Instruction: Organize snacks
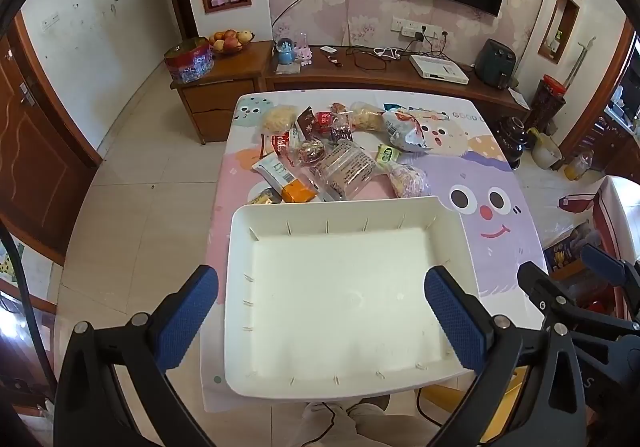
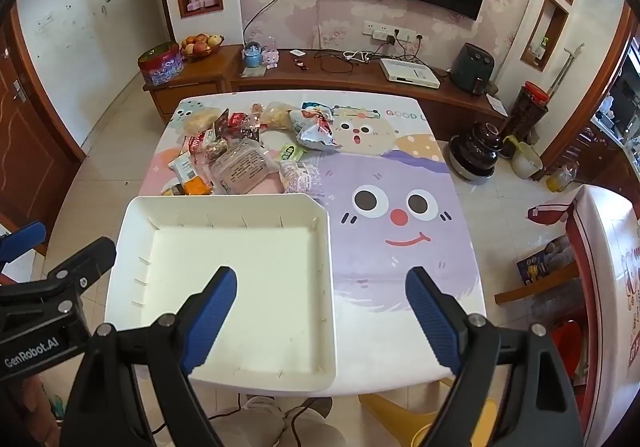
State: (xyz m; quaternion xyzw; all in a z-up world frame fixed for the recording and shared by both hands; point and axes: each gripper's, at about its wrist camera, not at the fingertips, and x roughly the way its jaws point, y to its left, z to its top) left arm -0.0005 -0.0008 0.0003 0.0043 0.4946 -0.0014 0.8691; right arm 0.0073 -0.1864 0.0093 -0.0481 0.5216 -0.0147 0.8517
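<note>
Grippers: two; tray: one.

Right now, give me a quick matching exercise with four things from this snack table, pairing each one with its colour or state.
Things:
1. tray
2. left gripper
3. small snack packet
4. flat packet by the tray's far rim

Colours or states:
A. orange
B. open, holding nothing
C. white and empty
D. green

Pairs: 1-C, 2-B, 3-D, 4-A
</note>
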